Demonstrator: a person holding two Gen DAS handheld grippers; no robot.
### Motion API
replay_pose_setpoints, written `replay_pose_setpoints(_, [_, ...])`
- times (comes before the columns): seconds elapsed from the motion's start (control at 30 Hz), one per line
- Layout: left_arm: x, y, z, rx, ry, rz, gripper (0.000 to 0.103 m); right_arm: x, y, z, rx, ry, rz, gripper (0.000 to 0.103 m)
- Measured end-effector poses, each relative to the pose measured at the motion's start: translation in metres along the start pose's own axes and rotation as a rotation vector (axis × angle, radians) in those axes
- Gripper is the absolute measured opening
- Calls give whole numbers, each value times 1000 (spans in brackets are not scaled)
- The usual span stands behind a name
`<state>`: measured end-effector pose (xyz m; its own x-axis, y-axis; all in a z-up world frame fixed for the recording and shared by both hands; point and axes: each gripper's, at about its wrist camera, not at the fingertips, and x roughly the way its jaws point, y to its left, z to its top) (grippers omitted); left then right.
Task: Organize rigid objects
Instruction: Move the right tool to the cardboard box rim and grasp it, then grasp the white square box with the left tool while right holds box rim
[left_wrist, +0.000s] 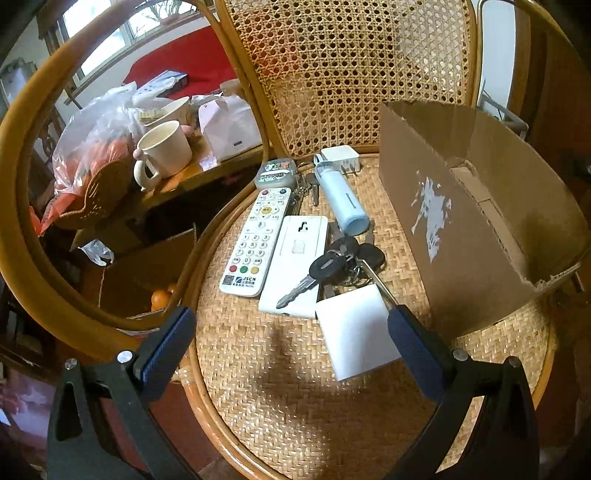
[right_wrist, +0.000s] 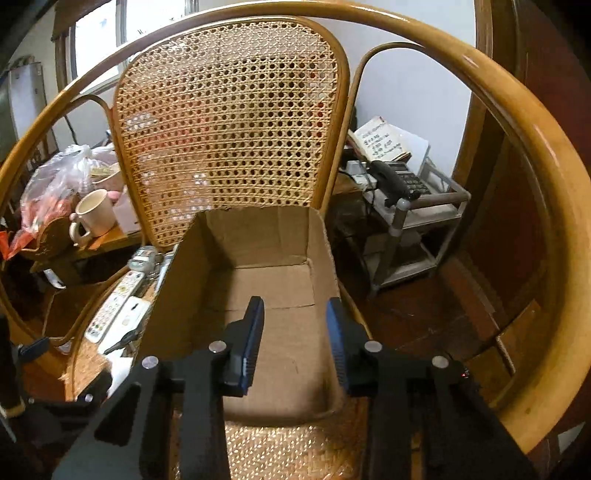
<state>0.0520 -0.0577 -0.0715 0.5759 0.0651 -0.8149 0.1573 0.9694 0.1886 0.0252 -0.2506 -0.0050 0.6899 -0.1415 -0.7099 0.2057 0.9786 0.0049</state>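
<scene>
On the woven chair seat (left_wrist: 280, 398) lie a white remote (left_wrist: 255, 242), a flat white device (left_wrist: 297, 266), a bunch of black keys (left_wrist: 332, 269), a white block (left_wrist: 354, 332), a pale blue tube (left_wrist: 341, 199), a white charger (left_wrist: 340, 157) and a small tin (left_wrist: 277, 173). An open cardboard box (left_wrist: 461, 221) stands on the right of the seat. My left gripper (left_wrist: 288, 325) is open above the seat, its right finger beside the white block. My right gripper (right_wrist: 295, 325) is open and empty over the empty box (right_wrist: 273, 288).
The chair's cane back (left_wrist: 351, 70) and curved rattan arms (left_wrist: 22, 155) ring the seat. A side table on the left holds a mug (left_wrist: 166, 151) and a plastic bag (left_wrist: 92, 140). A small trolley with a phone (right_wrist: 402, 184) stands to the right.
</scene>
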Motion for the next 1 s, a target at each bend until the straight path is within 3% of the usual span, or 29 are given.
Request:
replay_pose_setpoints(0.33, [23, -7, -5, -22, 107, -56, 103, 40, -23, 13, 81, 83, -37, 37])
replay_pose_setpoints(0.5, [29, -13, -9, 4, 117, -34, 103, 56, -22, 5, 58, 143, -46, 37])
replay_pose_setpoints(0.73, [32, -14, -14, -12, 122, -79, 103, 67, -25, -8, 60, 183, -59, 36])
replay_pose_setpoints(0.83, [40, -13, -17, -39, 172, -145, 99, 72, -25, -12, 48, 193, -67, 22])
replay_pose_setpoints(0.9, [45, -11, -18, -59, 195, -182, 92, 74, -24, -13, 42, 199, -74, 21])
replay_pose_setpoints(1.0, [53, -7, -21, -112, 212, -255, 79, 77, -24, -14, 32, 201, -80, 11])
